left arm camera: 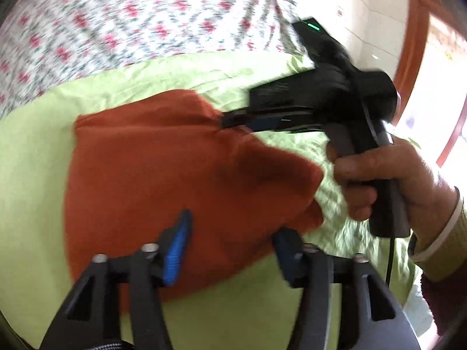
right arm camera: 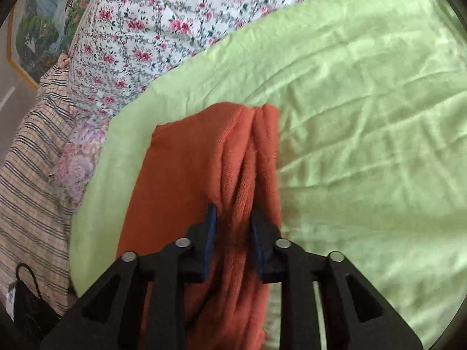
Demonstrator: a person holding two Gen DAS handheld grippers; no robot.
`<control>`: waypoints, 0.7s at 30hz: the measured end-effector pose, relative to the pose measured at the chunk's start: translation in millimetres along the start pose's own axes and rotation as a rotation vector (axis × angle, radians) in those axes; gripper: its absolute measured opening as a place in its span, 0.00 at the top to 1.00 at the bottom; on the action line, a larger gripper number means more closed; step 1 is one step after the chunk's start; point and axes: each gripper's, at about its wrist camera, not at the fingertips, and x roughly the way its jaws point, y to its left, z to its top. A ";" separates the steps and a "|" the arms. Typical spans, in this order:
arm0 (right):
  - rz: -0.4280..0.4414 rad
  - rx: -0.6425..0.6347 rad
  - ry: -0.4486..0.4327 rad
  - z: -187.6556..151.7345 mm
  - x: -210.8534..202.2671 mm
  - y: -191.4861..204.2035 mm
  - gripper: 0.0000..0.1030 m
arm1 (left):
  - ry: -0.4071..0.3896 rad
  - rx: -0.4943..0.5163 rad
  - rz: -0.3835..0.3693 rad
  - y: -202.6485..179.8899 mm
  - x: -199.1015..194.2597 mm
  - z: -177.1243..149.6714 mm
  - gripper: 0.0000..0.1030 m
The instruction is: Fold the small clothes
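Note:
An orange-red fleece garment lies on a light green sheet. My left gripper is open just above the garment's near edge, its blue pads apart, holding nothing. In the left wrist view my right gripper comes in from the right, held by a hand, and pinches the garment's far right edge. In the right wrist view my right gripper is shut on a bunched fold of the garment, which is lifted and draped between the fingers.
A floral quilt lies beyond the green sheet. A checked cloth and a small floral pillow sit at the left. A black face mask lies at the lower left. A doorway with a wooden frame is at the right.

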 end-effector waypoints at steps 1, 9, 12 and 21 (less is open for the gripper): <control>-0.028 0.006 -0.009 -2.0 -5.7 -0.8 0.67 | -0.004 -0.021 0.003 7.3 -6.0 -1.4 0.39; 0.046 0.103 -0.024 -13.8 -28.2 -8.3 0.15 | -0.034 -0.280 0.037 99.2 -39.2 -2.4 0.22; 0.074 0.107 0.002 -14.0 -19.4 -5.3 0.15 | -0.002 -0.378 -0.001 135.7 -26.3 2.3 0.19; 0.044 0.101 0.091 -15.7 15.6 -6.1 0.16 | 0.116 -0.582 -0.187 195.2 49.9 3.6 0.17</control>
